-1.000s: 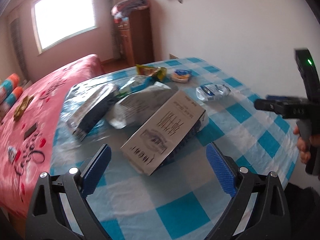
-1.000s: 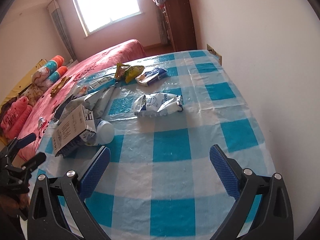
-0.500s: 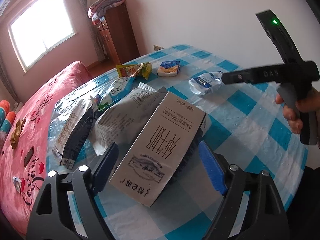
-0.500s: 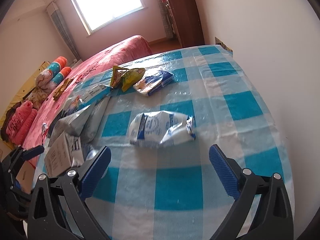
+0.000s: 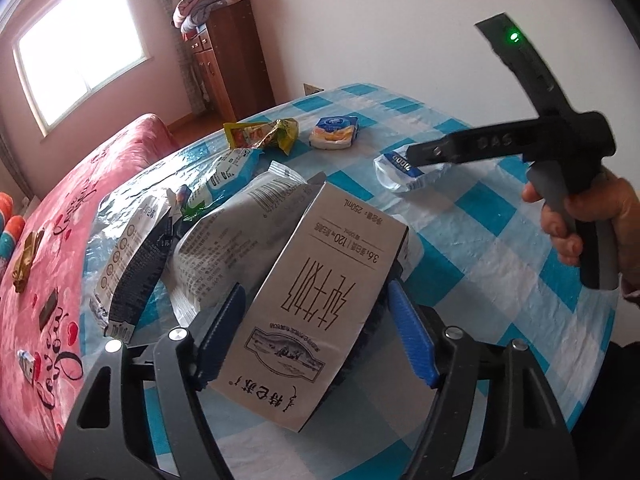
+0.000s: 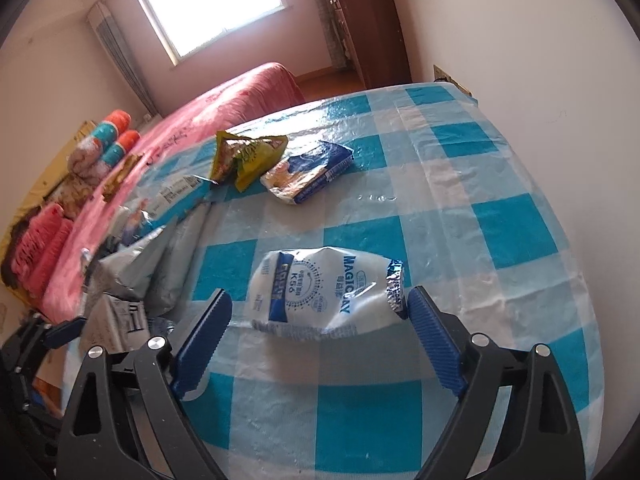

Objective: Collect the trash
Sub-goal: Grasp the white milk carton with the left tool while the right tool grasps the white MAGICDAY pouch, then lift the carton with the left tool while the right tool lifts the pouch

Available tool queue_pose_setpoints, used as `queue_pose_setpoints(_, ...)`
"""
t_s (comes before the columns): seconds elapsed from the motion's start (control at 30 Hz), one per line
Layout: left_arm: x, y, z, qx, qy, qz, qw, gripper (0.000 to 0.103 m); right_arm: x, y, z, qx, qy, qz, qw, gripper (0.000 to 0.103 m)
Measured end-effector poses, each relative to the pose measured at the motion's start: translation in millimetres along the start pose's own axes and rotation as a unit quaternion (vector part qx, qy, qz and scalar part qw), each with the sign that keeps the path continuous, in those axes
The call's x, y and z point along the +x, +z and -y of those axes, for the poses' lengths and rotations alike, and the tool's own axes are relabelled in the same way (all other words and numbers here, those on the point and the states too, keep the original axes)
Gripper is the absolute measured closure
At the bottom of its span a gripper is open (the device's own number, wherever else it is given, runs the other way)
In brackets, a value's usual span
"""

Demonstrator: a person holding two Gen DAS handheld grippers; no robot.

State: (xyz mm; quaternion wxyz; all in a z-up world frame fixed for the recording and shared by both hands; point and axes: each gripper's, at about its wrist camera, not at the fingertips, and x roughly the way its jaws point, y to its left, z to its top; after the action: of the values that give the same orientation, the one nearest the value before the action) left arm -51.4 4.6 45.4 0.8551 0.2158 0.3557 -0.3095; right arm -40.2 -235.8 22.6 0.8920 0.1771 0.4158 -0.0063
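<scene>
Trash lies scattered over the blue-checked table (image 6: pixel 516 224): on the left, the left gripper (image 5: pixel 316 336) has its jaws spread around a grey carton (image 5: pixel 316 300), pads just beside its sides. Further right, the right gripper (image 6: pixel 320 316) stands wide open around a white wrapper (image 6: pixel 324 292), one pad touching its crimped end.

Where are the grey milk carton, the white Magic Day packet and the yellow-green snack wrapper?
grey milk carton (image 5: pixel 320 296), left wrist view, printed top face.
white Magic Day packet (image 6: pixel 324 288), right wrist view, its middle.
yellow-green snack wrapper (image 6: pixel 244 156), right wrist view, crumpled front.
</scene>
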Motion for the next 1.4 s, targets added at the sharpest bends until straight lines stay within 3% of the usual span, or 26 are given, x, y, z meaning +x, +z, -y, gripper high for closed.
queue_pose_setpoints(0.27,-5,1,2,-0.049,-0.010,0.001,0.9987,0.040,19,0,-15,-0.028,-0.011,-0.017,0.999,0.010)
queue_pose_setpoints(0.4,-8,1,1,-0.079,-0.009,0.000,0.9968,0.050,26,1,-20,-0.036,-0.015,-0.019,0.999,0.008)
queue_pose_setpoints(0.57,-8,-1,1,-0.091,-0.007,0.002,0.9959,0.049,31,3,-27,-0.052,-0.028,-0.019,0.998,0.007)
queue_pose_setpoints(0.83,0,-2,8,-0.075,-0.011,-0.008,0.9971,0.038,37,3,-32,-0.085,-0.060,-0.014,0.994,0.007)
queue_pose_setpoints(1.27,0,-6,11,-0.111,0.009,-0.005,0.9938,0.040,23,-7,-27,-0.070,-0.066,-0.003,0.995,0.009)
queue_pose_setpoints(1.33,-3,-8,11,-0.117,0.013,0.002,0.9930,0.053,19,-10,-25,-0.066,-0.065,-0.001,0.996,0.009)
queue_pose_setpoints(1.4,-8,-10,7,-0.133,0.006,0.004,0.9911,0.057,15,-13,-24,-0.061,-0.062,0.001,0.996,0.009)
